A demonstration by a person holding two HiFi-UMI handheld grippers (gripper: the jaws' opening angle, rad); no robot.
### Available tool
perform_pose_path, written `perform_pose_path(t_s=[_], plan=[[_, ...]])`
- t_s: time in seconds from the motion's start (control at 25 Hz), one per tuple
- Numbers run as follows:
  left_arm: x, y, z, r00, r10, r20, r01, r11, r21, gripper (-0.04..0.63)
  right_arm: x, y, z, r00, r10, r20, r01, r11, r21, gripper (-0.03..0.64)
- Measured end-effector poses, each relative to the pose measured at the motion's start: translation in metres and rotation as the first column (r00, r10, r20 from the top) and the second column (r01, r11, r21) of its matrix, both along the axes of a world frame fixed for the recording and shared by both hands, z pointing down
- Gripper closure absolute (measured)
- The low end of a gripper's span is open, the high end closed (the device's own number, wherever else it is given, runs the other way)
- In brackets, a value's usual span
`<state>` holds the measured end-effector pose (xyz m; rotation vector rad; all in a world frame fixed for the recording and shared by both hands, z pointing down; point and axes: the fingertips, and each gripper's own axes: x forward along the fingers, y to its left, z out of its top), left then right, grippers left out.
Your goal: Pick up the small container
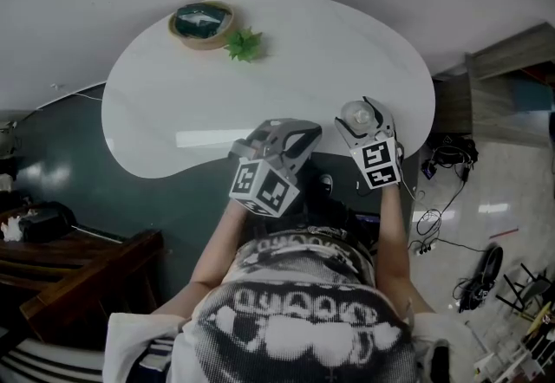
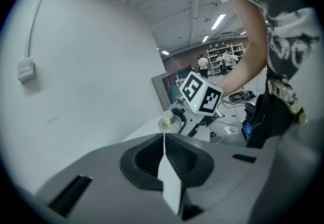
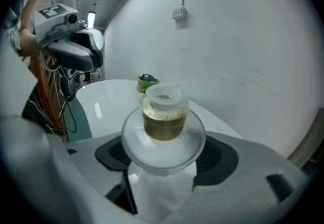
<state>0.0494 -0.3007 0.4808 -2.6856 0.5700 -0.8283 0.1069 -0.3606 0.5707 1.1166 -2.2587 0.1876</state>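
The small container (image 1: 357, 117) is a clear little jar with brownish contents and a wide round flange. My right gripper (image 1: 362, 125) is shut on it, held just above the near right edge of the white table (image 1: 260, 69). In the right gripper view the container (image 3: 163, 116) stands upright between the jaws of the right gripper (image 3: 163, 159). My left gripper (image 1: 290, 137) hovers beside it to the left, shut with nothing in it. In the left gripper view the left gripper (image 2: 164, 153) has its pads pressed together, and the container (image 2: 168, 118) shows ahead of it.
A tan bowl with dark green inside (image 1: 201, 23) and a small green plant (image 1: 244, 45) sit at the table's far edge against the wall. A dark wooden bench (image 1: 78, 260) stands at the left. Cables (image 1: 442, 191) lie on the floor at the right.
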Motion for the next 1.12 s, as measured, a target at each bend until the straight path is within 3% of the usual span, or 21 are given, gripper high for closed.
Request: perform_pose_path(t_s=[1.12], plan=[[0.071, 0.095, -0.002, 1.000, 0.011, -0.004, -0.011, 1.000, 0.017, 0.584, 0.070, 0.136, -0.037, 1.000, -0.012, -0.010, 0.012, 1.000, 0.027, 0.282]])
